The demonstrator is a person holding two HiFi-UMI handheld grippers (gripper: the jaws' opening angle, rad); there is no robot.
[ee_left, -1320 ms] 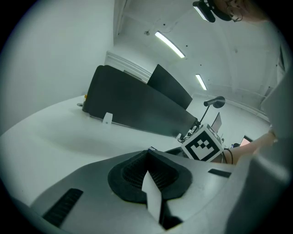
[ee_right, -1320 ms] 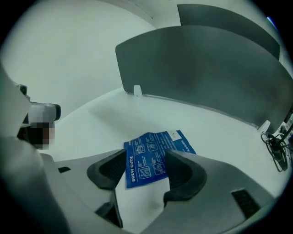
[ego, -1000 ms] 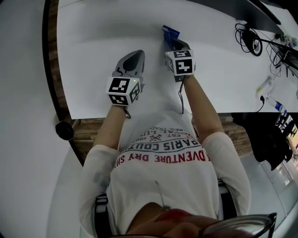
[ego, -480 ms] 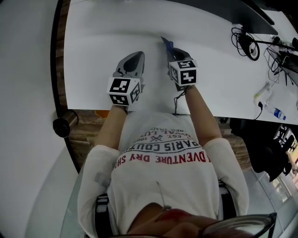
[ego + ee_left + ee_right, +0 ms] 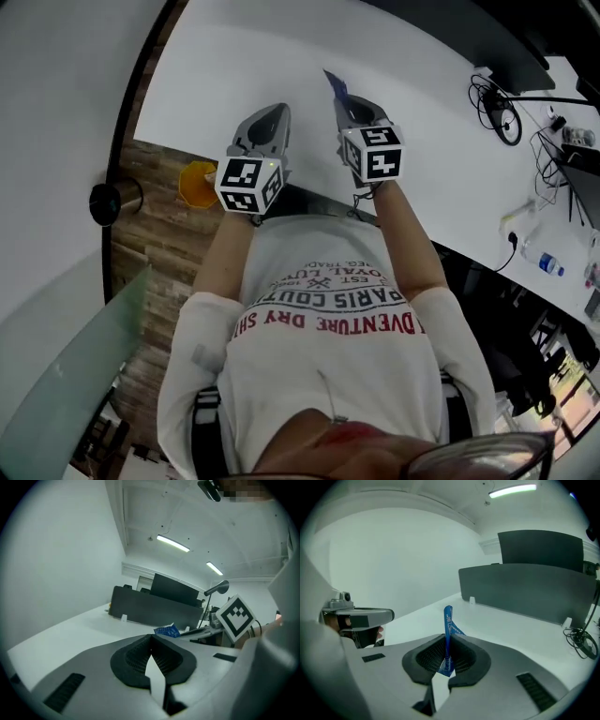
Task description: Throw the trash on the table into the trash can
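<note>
A thin blue wrapper stands on edge between the pads of my right gripper, which is shut on it. In the head view the wrapper sticks out past the right gripper, above the near edge of the white table. My left gripper hovers beside it, a hand's width to the left. Its jaws are shut with nothing in them. An orange bin sits on the wooden floor, just left of the left gripper's cube.
A black partition runs along the table's far side. Coiled cables and a small bottle lie at the right end. A dark round object stands on the floor by the white wall.
The right gripper closed on the blue wrapper and lifted it off the table. The person has backed away and turned left, bringing the wooden floor and orange bin into view.
</note>
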